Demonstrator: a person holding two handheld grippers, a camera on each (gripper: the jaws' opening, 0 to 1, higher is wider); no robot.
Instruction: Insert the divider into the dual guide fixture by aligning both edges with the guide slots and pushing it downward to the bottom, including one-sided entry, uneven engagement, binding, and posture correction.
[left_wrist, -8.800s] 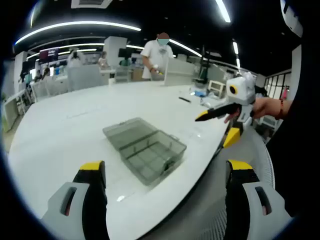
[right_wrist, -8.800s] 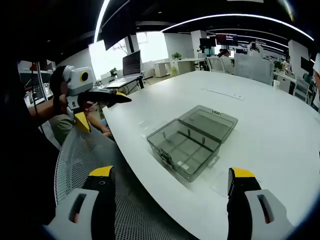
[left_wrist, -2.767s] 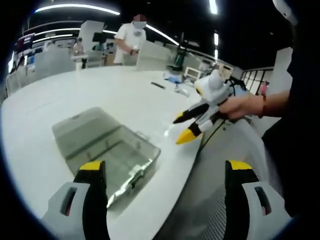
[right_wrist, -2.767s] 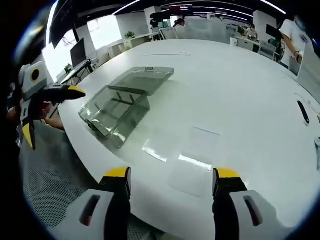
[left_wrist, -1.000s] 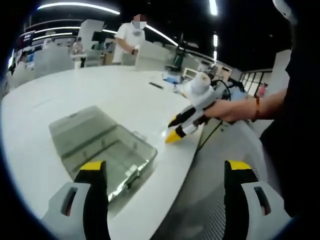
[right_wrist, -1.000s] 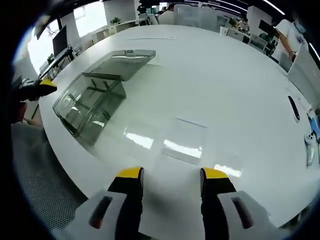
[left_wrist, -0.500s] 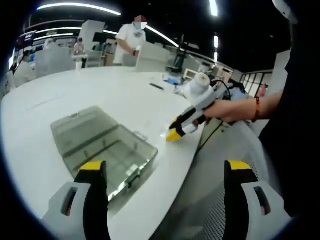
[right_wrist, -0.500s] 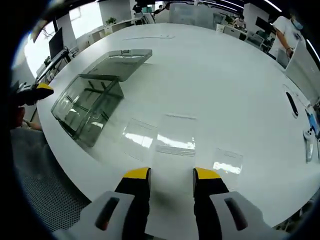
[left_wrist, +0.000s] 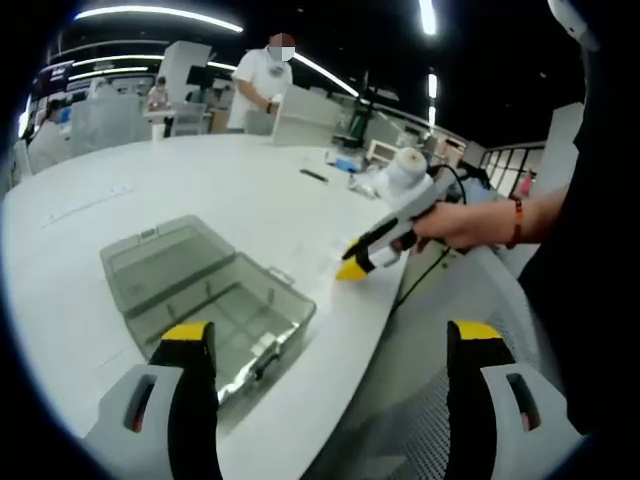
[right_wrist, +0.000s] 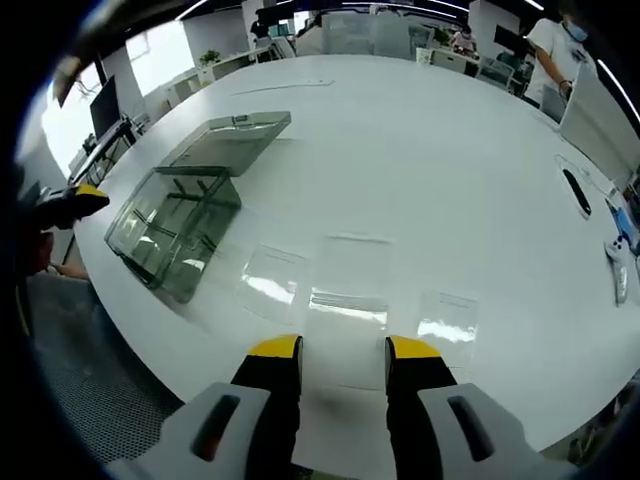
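Note:
A smoky clear box (left_wrist: 205, 295), the guide fixture, lies on the white table with its lid folded back. In the right gripper view the box (right_wrist: 175, 225) sits to the left. A thin clear divider (right_wrist: 350, 272) lies low over the table, straight ahead of my right gripper (right_wrist: 343, 362). The jaws have drawn in to a narrow gap, and the sheet's two side edges run down to their inner faces. In the left gripper view a hand holds the right gripper (left_wrist: 352, 266) with its tips down at the table's near edge, right of the box. My left gripper (left_wrist: 332, 338) hangs wide open with nothing between its jaws.
The round table edge (left_wrist: 330, 330) runs between box and a mesh chair seat. A dark flat object (right_wrist: 570, 185) and small items (right_wrist: 618, 258) lie at the table's right. A person (left_wrist: 262, 85) stands at the far side. Light patches glare on the tabletop (right_wrist: 445, 328).
Over the last second my right gripper's jaws narrowed around the clear divider and then stopped closing. In the left gripper view the right gripper dipped to the table edge. The left gripper stayed open.

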